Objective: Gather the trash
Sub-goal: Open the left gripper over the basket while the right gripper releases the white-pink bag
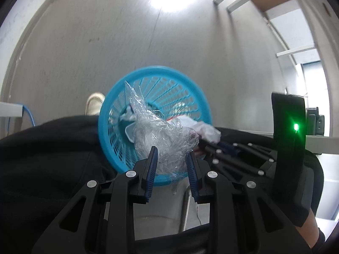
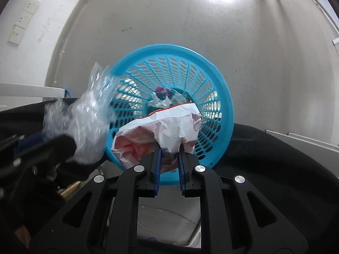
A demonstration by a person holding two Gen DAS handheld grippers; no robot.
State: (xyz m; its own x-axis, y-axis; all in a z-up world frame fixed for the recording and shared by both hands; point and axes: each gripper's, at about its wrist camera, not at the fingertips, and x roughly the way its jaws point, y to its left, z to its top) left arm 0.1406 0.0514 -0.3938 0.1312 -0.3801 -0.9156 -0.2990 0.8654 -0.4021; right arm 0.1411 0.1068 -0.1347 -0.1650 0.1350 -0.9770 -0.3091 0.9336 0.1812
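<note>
A round blue plastic basket point(image 1: 186, 80) point(image 2: 214, 80) stands on the grey floor below both grippers, with several scraps of trash at its bottom. My left gripper point(image 1: 172, 152) is shut on a crumpled wad of clear plastic film point(image 1: 161, 135), held over the basket's near rim. That film point(image 2: 84, 118) shows blurred at the left of the right wrist view. My right gripper point(image 2: 170, 149) is shut on a crumpled white and red paper wrapper point(image 2: 165, 127), also over the near rim. The wrapper point(image 1: 208, 132) and the right gripper point(image 1: 209, 144) show beside the film in the left wrist view.
A person's dark trouser legs point(image 1: 53, 148) point(image 2: 275, 158) flank the basket, with a light shoe point(image 1: 94, 103) on the floor. White desk legs and a shelf frame point(image 1: 264, 10) stand at the right. A wall with sockets point(image 2: 23, 23) is at the left.
</note>
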